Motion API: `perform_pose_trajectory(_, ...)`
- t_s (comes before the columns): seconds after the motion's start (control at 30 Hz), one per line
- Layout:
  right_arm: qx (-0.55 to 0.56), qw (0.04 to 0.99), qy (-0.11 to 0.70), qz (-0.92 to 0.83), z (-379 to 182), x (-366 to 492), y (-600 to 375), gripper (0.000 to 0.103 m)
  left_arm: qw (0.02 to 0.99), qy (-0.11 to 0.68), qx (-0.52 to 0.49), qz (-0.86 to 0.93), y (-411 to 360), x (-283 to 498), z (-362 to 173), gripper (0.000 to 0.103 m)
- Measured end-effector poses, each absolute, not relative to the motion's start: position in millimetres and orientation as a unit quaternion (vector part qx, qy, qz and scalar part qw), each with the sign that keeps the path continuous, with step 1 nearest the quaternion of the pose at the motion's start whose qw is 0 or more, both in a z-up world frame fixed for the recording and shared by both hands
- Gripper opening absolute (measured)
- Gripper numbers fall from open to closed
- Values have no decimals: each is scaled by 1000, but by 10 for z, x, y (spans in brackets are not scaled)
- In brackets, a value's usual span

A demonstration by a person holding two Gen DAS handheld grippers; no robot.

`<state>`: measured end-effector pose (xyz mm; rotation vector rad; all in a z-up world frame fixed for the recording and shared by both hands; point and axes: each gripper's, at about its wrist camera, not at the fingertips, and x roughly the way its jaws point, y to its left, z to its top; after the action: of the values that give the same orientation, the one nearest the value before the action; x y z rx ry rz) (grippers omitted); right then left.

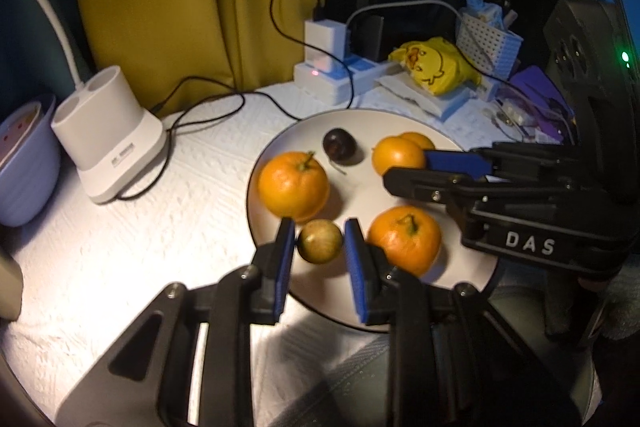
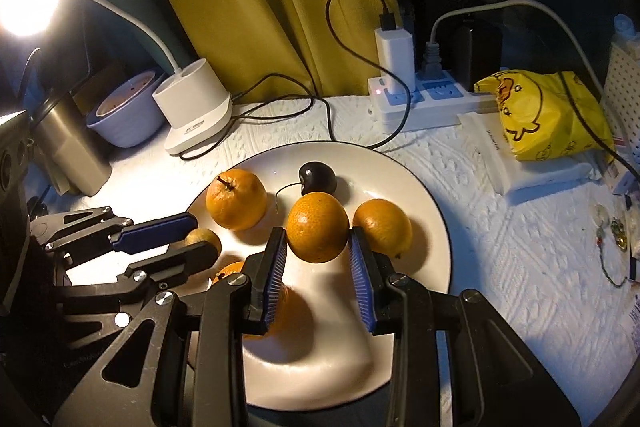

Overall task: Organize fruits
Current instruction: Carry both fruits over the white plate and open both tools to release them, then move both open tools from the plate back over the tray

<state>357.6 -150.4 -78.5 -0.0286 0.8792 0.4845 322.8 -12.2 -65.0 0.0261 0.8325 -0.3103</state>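
A white plate (image 1: 360, 123) (image 2: 424, 195) holds several oranges, a dark cherry (image 1: 339, 144) (image 2: 317, 179) and a small brownish-green fruit (image 1: 320, 241) (image 2: 203, 239). My left gripper (image 1: 320, 239) is shut on the small brownish-green fruit at the plate's near edge; it also shows in the right wrist view (image 2: 200, 239). My right gripper (image 2: 318, 233) is shut on an orange (image 2: 318, 227) (image 1: 396, 155) over the plate, beside another orange (image 2: 382, 227). A stemmed orange (image 1: 293, 185) (image 2: 236, 199) and a second one (image 1: 404, 239) lie loose.
A white lamp base (image 1: 110, 131) (image 2: 196, 107) and a lilac bowl (image 1: 24, 163) (image 2: 124, 115) stand at the left. A power strip with chargers (image 1: 332, 75) (image 2: 408, 99), black cables, a yellow duck bag (image 1: 432, 67) (image 2: 544, 115) and a white basket (image 1: 488, 43) crowd the back right.
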Motion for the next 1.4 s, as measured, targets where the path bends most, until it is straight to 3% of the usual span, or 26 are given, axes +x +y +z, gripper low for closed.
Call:
perform_pose_trajectory(0.53, -20, 884, 408, 226, -610, 3391, -1530, 34, 913, 383, 1, -141, -47, 3014, -399, 31)
perform_pose_trajectory(0.67, -20, 887, 401, 228, -517, 3284, -1523, 34, 917, 375, -5, -136, -1, 2881, -308, 42)
perform_pose_trajectory(1.4, -22, 890, 392, 233, -283, 2463, -1522, 34, 926, 355, -12, -129, 64, 2102, -53, 42)
